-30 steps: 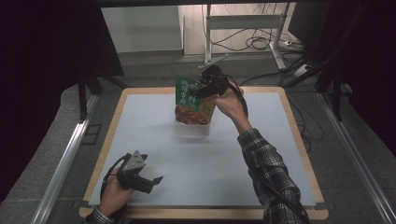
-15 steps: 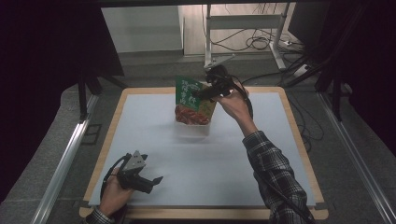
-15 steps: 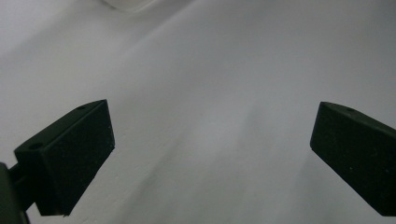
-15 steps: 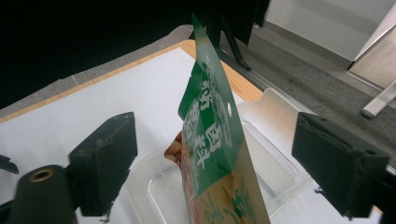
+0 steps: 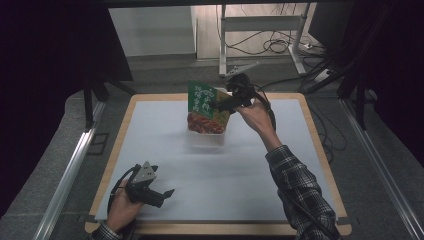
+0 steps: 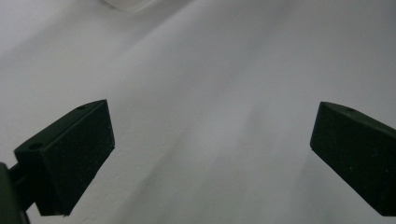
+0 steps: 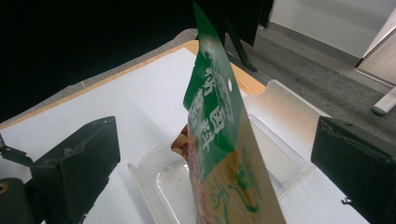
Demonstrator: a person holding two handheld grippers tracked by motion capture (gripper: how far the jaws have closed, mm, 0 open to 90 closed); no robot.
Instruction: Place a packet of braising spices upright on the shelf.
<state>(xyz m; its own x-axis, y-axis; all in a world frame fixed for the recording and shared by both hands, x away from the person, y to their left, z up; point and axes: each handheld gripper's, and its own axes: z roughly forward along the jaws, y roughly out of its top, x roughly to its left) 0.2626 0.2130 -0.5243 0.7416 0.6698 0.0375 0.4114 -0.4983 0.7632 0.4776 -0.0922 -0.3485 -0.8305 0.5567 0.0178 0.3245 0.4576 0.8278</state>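
Right gripper [image 5: 216, 105] jaws just opened wide either side of the green snack pouch [image 5: 203, 106], now standing released in the clear plastic tray [image 5: 206, 136] at mid-table; left gripper [image 5: 162, 195] open, idle near the front edge; next, probably withdrawing without tipping it

**Glossy pouch, clear plastic, matt desk**

The snack pouch [image 7: 219, 140] is glossy printed foil or plastic film. Under it sits a tray [image 7: 280, 116] of clear, smooth plastic. The desk [image 5: 165, 150] around the tray has a matt pale sheet with a wooden edge. The jaws are matt black, faintly grainy.
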